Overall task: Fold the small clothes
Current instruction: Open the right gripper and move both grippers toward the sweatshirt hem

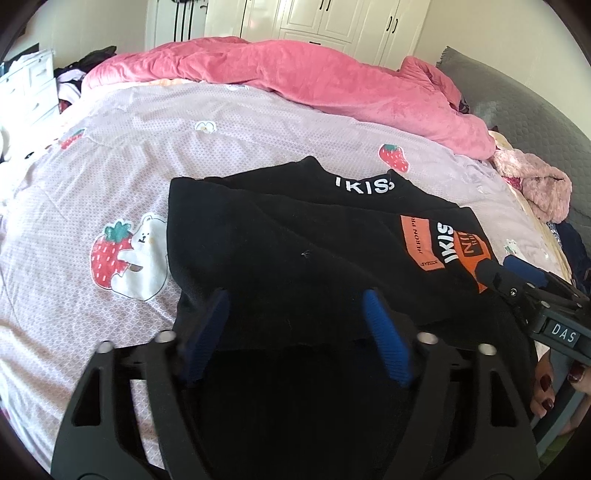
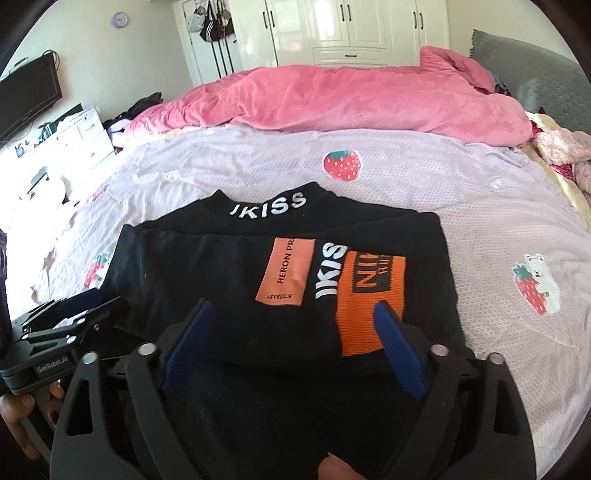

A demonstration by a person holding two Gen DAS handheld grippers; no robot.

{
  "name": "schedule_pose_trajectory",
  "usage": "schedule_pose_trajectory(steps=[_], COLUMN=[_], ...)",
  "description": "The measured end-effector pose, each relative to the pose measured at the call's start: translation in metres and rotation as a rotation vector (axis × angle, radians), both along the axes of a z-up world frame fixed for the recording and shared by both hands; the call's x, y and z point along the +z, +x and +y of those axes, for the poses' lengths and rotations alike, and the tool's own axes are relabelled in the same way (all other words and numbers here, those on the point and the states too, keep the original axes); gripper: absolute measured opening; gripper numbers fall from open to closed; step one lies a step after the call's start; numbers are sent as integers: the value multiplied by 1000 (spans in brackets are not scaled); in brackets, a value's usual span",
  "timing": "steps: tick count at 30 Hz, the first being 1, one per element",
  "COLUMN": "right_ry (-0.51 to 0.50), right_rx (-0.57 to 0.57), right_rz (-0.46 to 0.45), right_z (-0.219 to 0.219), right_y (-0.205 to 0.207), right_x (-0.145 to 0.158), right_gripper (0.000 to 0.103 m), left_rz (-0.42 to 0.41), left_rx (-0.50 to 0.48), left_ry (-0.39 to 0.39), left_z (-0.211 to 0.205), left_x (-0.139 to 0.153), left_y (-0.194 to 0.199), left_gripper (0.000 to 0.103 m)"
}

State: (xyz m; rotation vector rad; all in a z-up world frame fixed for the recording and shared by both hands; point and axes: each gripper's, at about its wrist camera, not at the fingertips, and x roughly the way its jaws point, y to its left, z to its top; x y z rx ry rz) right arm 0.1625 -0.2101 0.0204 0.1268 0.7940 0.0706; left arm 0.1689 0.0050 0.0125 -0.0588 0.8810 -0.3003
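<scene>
On the bed, a black top (image 2: pixel 221 280) lies partly folded; both the left gripper (image 1: pixel 295 325) and the right gripper (image 2: pixel 295 339) gape wide, final fold seemingly pending.

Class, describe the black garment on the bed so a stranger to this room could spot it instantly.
Start at the bed's lilac strawberry-print sheet, in front of the heaped pink blanket. On its near part lies the black top, partly folded. It alone carries white IKISS lettering on the collar and orange patches.

- A bed (image 2: pixel 480 229) covered by a lilac strawberry-print sheet is seen, with a pink blanket (image 2: pixel 332 99) heaped behind.
- White wardrobes (image 2: pixel 351 29) are set against the far wall.
- A television (image 2: pixel 29 92) is mounted left.
</scene>
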Motion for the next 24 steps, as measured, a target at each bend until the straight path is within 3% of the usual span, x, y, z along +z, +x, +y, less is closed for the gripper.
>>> schedule_pose_trajectory(steps=[2,4,7,13,20,24], right_ry=[9,12,14,17,-90,-99], right_rx=[-10,-19,-33,-54,-84,-74], right_rz=[-13,-21,-34,-57,-136,-162], right_z=[-2,-4,-6,-11,-10,-9], right_y=[-4,-6,-11,-23,-44,-54], right_x=[2,4,6,10,21,25], right_gripper=[91,91,92,95,95,95], left_rz=[-12,-20,-22,-60,-94,-112], left_rx=[8,15,19,30,43,48], left_ry=[13,22,20,26,33,43], left_z=[1,2,4,6,9,11], left_x=[2,3,6,16,26,29], left_y=[-3,-6,-10,-20,-30,-39], left_gripper=[78,91,94,93,94,94])
